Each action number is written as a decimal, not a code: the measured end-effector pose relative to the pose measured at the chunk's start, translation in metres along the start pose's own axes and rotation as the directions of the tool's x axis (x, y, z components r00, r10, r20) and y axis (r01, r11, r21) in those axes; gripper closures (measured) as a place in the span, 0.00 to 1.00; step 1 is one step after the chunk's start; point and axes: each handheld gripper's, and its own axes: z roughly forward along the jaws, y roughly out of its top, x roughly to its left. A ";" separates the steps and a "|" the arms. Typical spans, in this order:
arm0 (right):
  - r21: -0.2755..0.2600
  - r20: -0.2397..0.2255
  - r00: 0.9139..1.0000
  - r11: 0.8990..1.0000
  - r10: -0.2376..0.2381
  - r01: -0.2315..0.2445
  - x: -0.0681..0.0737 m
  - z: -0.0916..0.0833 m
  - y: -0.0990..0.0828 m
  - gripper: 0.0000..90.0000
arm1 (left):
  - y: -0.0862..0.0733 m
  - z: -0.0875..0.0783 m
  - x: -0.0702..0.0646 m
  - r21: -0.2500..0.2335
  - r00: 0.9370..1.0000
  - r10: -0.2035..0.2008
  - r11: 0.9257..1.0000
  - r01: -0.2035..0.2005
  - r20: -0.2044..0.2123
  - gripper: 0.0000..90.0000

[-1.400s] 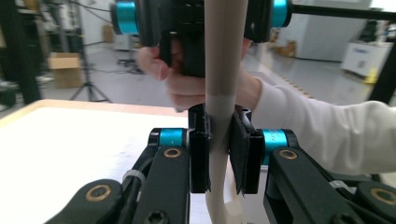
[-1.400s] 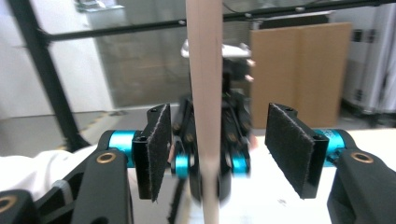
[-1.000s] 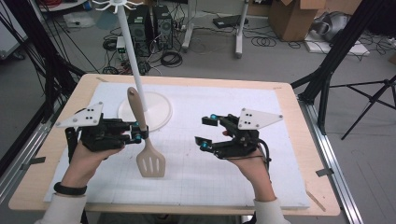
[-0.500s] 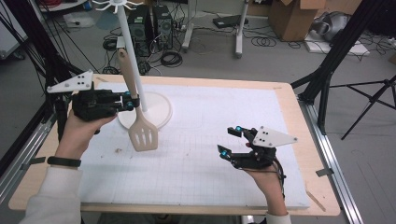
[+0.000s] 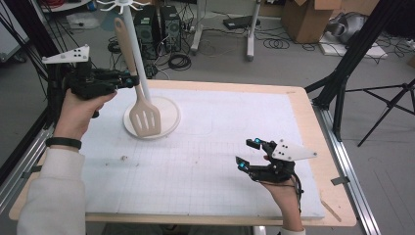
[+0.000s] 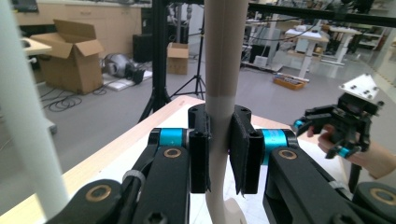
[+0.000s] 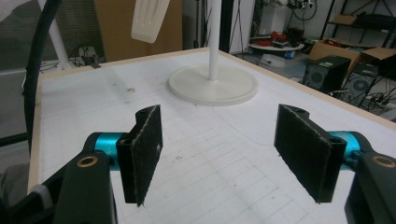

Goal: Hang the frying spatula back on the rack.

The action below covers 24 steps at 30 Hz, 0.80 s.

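A beige slotted spatula (image 5: 145,119) hangs upright, head down, in front of the white stand's round base (image 5: 169,117). My left gripper (image 5: 131,79) is shut on its handle (image 6: 224,56), beside the stand's thin pole (image 5: 137,58), with both pads pressed against the handle. The handle's top reaches close to the hooks (image 5: 119,6) at the head of the stand. My right gripper (image 5: 247,153) hovers low over the white mat at the front right, open with nothing between its pads (image 7: 144,149). From there the spatula head (image 7: 148,18) shows above the base (image 7: 212,84).
A white gridded mat (image 5: 205,161) covers the wooden table (image 5: 313,147). Small crumbs (image 5: 123,158) lie on its left part. Black tripod legs (image 5: 342,83) stand past the right edge; cables and boxes lie on the floor behind.
My left gripper has lifted the spatula off the mat and carried it back and left to the stand, now upright. My right gripper has drawn back toward the front right and sunk lower.
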 end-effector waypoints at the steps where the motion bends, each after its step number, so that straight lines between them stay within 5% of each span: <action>1: 0.000 -0.001 1.000 1.000 0.003 -0.003 -0.001 -0.001 -0.001 0.35 | 0.001 0.000 0.006 0.005 1.000 -0.017 1.000 0.017 0.003 0.87; 8: -0.002 0.010 1.000 1.000 0.009 -0.009 -0.003 -0.007 -0.004 0.35 | 0.003 0.003 0.022 0.021 0.999 -0.046 0.999 0.047 -0.016 0.87; 24: -0.001 0.006 1.000 1.000 0.026 -0.026 -0.005 -0.008 -0.010 0.34 | 0.003 0.001 0.037 -0.001 0.997 -0.076 0.997 0.076 -0.021 0.87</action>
